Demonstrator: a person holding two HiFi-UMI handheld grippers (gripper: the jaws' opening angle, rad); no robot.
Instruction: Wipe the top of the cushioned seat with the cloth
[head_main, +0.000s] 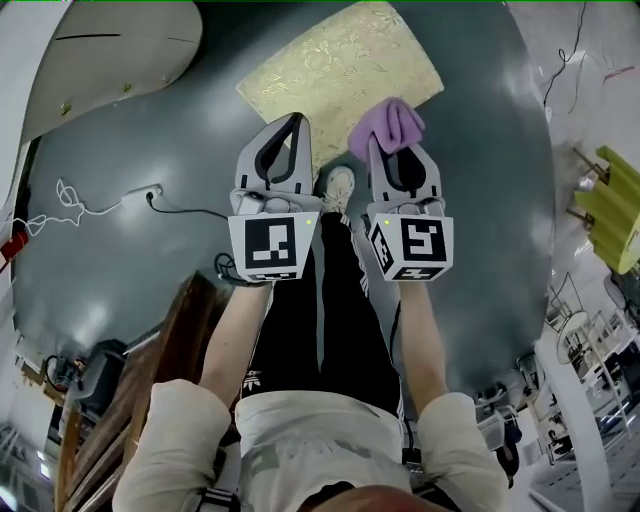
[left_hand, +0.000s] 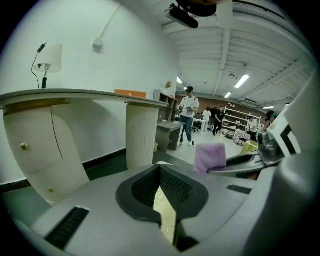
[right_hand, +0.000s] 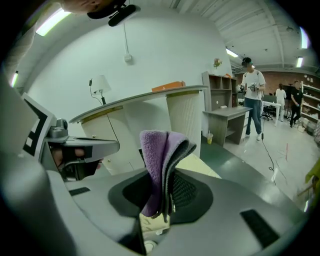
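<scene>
Standing on a glossy grey floor (head_main: 150, 130), the person faced a pale yellow, gold-patterned cushioned seat (head_main: 335, 70), a rectangular pad seen from above and set askew in the head view. A curved white bench (head_main: 110, 45) bounded the scene at the left. A white socket strip (head_main: 140, 195) with its cable lay on the floor near it.

The right gripper (head_main: 378, 142) had its jaws pinching a folded lilac terry cloth (head_main: 390, 120). The cloth rose out of the jaw tips and hung over the seat's near edge; whether it touched the seat could not be told. The left gripper (head_main: 298, 120), just beside the right one, had its jaws pressed together with nothing between them.

Open floor lay along the seat's left and near sides. A yellow-green piece of furniture (head_main: 612, 205) was well apart at the right.
</scene>
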